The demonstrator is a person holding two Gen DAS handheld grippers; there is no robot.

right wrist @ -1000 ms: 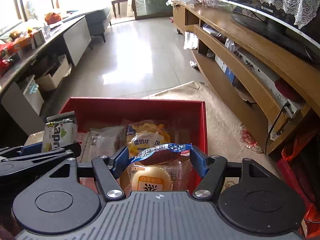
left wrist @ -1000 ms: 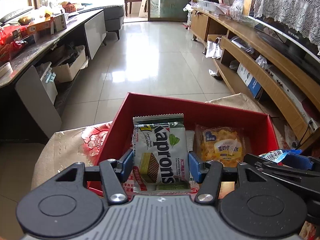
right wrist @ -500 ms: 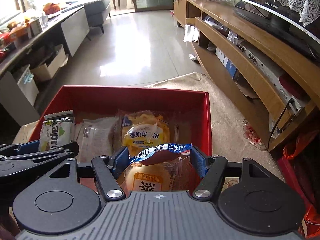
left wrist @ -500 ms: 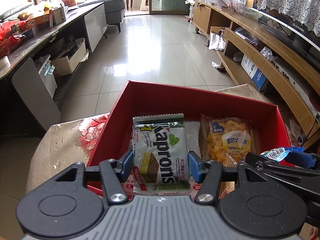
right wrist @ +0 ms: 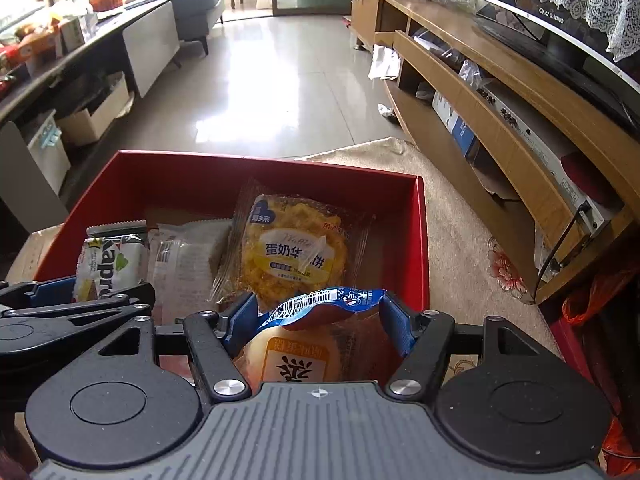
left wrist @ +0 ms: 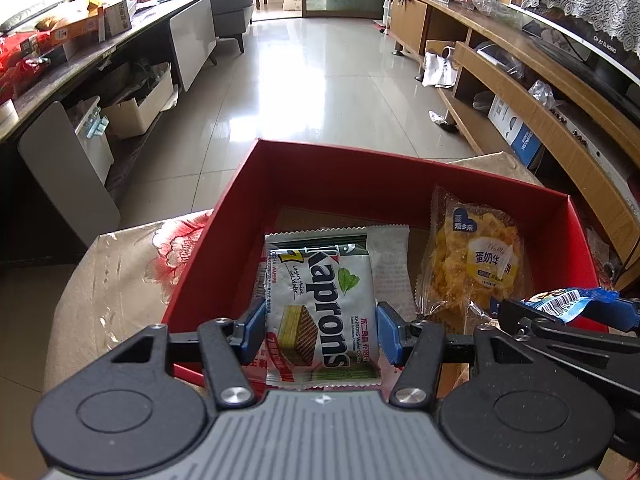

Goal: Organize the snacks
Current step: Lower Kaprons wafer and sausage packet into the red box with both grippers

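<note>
A red box stands on a cloth-covered table. It contains a yellow waffle packet on the right and a white packet in the middle. My left gripper is shut on a Kaprons wafer packet, which hangs over the box's near left part. My right gripper is shut on a blue-ended bun packet over the near right part. In the right wrist view the red box, waffle packet, white packet, wafer packet and left gripper all show.
The beige cloth with red flowers hangs over the table's edges. A long wooden shelf unit runs along the right, close to the table. A dark counter with boxes lines the left. Tiled floor lies beyond the box.
The left gripper has sunk a little toward the box with the wafer packet. More of the box's inside shows in both views. Both grips are unchanged.
</note>
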